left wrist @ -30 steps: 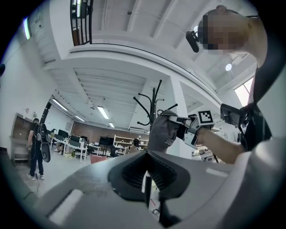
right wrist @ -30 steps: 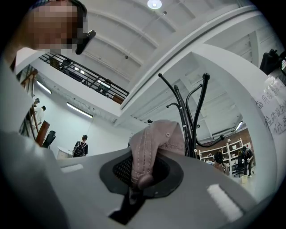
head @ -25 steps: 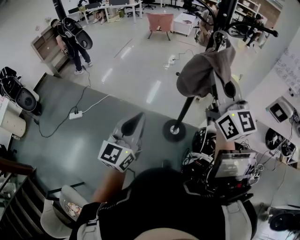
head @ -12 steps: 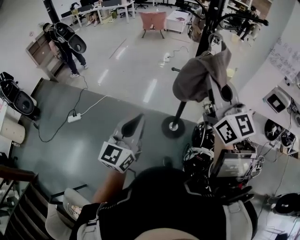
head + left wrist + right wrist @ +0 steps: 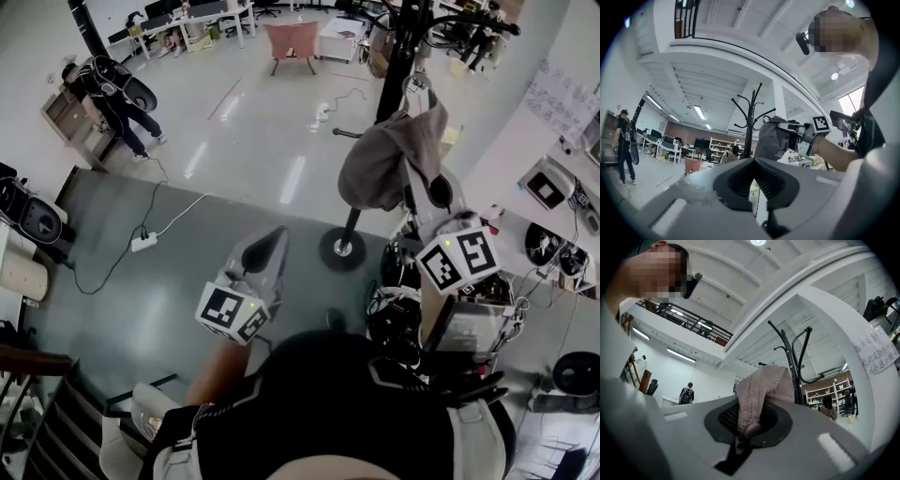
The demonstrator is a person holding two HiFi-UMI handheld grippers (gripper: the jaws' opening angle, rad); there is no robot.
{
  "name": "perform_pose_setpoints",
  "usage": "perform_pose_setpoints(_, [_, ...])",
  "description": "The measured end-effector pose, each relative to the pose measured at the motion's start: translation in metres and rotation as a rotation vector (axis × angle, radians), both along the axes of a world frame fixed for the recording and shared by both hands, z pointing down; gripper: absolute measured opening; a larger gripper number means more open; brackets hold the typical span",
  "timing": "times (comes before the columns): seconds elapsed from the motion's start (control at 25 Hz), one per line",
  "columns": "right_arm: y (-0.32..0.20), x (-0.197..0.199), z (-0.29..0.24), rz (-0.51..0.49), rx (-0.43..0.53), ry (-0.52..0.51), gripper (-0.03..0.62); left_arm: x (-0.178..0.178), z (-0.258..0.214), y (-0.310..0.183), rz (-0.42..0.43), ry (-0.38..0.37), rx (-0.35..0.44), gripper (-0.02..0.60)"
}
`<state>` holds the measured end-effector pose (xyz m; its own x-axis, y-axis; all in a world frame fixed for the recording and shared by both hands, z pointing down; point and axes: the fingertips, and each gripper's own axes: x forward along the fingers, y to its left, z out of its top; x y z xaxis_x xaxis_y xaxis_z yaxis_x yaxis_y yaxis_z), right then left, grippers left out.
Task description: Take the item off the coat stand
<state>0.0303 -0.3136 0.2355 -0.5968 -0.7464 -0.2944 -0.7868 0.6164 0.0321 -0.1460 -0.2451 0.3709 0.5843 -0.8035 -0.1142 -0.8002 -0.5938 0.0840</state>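
The right gripper [image 5: 747,429] is clamped down on a pinkish-grey cap [image 5: 765,384]. A stitched fold of the fabric is pinched between its dark pads, and the rest of the cap rises above and beyond the jaw tips. In the head view the cap [image 5: 382,161] lies across the black pole of the coat stand [image 5: 353,223], partway up it and well above the round base. Its rounded crown bulges toward the lower left and its narrower end rises toward the upper right, so the long axis runs diagonally along the pole. In the left gripper view the cap sits just to the right of the pole and below the curved hooks, resting on none of them. There it hangs mostly downward from the grip at its upper right edge. I cannot tell for certain which end is the brim. The left gripper [image 5: 754,178] is held lower and nearer the person's body, well apart from the stand, with its jaws drawn together and nothing between them. A person in black with a backpack [image 5: 106,86] stands far off across the glossy floor.
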Motion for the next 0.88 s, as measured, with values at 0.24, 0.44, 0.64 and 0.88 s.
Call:
perform_pose_setpoints(0.24, [0.004, -0.006, 0.013, 0.005, -0.028, 0.012, 0.020, -0.002, -0.004, 0.002, 0.006, 0.010, -0.008, 0.017])
perform_pose_setpoints(0.44, [0.001, -0.008, 0.029, 0.009, -0.044, 0.030, 0.020, -0.001, -0.003, -0.003, 0.002, 0.022, -0.006, 0.017])
perform_pose_setpoints(0.64, [-0.002, -0.003, 0.044, 0.012, -0.076, 0.045, 0.020, 0.005, 0.000, -0.009, 0.003, 0.027, -0.013, 0.017])
perform_pose_setpoints(0.88, [-0.008, -0.006, 0.048, 0.010, -0.081, 0.059, 0.020, 0.004, 0.000, -0.017, 0.003, 0.030, -0.018, 0.017])
